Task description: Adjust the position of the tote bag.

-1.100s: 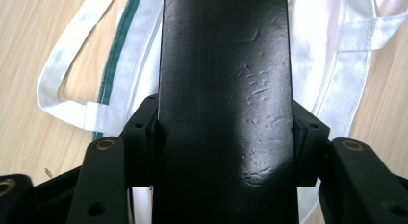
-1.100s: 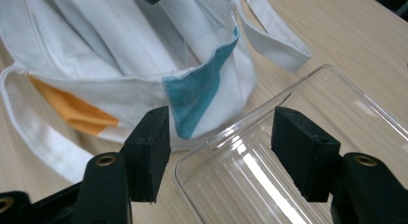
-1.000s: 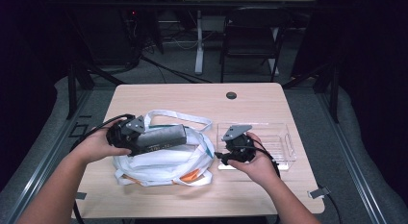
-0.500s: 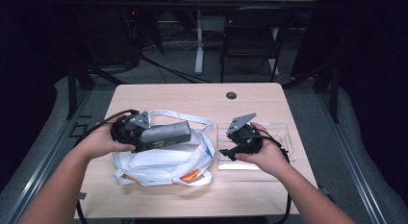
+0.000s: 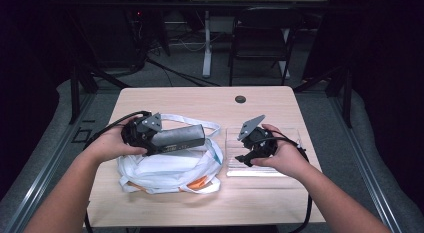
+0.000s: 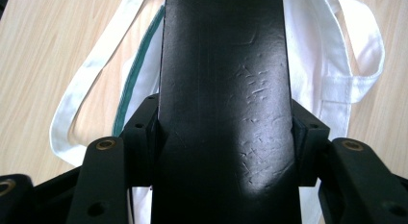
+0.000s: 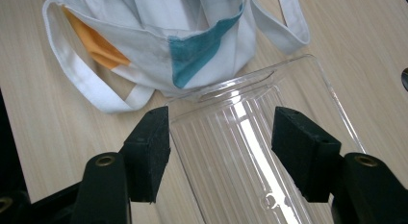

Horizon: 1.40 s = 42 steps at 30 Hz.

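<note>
A long dark case lies level over a white cloth bag, and my left gripper is shut on its near end. In the left gripper view the black case sits between both pads, which press on its sides, with the bag beneath. My right gripper hovers open over a clear plastic tray to the right of the bag. In the right gripper view the gripper stands wide above the ribbed tray, with nothing between its pads. The bag shows teal and orange patches.
The wooden table has a small black round cap near its far edge. A dark chair and a table leg stand behind it. The bag's loose handles trail toward the tray.
My right gripper has lifted off the tray and tilted its nose down toward it. The left gripper with the case has drifted slightly up and right over the bag.
</note>
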Each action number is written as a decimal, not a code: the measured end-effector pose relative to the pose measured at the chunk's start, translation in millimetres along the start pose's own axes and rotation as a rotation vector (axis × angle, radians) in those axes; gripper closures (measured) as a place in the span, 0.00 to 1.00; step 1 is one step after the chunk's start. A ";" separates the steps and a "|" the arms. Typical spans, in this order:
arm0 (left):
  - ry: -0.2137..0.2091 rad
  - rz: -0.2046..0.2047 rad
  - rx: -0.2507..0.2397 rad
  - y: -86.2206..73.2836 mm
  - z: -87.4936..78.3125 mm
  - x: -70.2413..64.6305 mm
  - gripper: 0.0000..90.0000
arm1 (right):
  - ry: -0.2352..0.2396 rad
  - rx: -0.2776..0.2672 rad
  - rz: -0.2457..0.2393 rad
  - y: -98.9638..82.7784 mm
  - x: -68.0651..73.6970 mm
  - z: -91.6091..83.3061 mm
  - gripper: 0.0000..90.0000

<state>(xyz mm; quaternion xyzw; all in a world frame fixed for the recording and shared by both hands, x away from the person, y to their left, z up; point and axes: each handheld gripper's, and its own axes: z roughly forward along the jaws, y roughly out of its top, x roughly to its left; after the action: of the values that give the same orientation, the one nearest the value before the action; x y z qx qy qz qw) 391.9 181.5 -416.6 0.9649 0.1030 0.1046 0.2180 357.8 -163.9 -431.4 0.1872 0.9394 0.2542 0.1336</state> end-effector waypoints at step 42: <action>-0.046 0.088 -0.046 52.2 21.6 -10.3 0.48 | 0.046 0.015 -0.164 41.9 -20.1 -1.1 0.30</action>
<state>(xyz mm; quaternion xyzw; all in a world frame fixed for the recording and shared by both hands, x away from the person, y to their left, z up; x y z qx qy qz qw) 395.4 124.2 -414.2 0.9654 0.0528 0.0940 0.2375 387.3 -139.2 -405.2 0.1050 0.9562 0.2396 0.1310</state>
